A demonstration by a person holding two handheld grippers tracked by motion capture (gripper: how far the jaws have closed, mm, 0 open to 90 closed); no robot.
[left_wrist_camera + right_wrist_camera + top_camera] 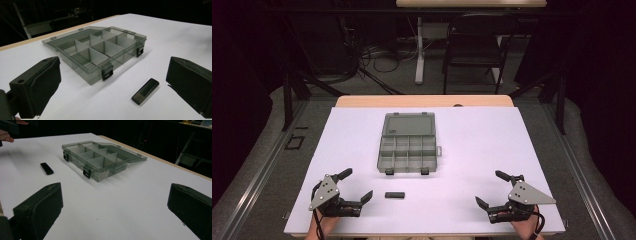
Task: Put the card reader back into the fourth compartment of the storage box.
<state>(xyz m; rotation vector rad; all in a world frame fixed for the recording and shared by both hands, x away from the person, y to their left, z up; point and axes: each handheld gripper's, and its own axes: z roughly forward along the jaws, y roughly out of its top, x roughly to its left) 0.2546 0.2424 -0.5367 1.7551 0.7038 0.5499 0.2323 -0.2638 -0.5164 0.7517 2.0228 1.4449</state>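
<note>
A smoky clear compartment box lies open at the middle of the white table, its lid folded flat toward the far side and its cells empty. A small black flat stick lies on the table just in front of the box. My left gripper rests open near the front left edge, just left of the stick, with nothing between its jaws. My right gripper rests open near the front right edge, well away from box and stick.
The white sheet covers a wooden table whose far edge shows beyond it. Past the table stand a dark chair and a white table leg among floor cables. A hand shows at the top left of the right gripper view.
</note>
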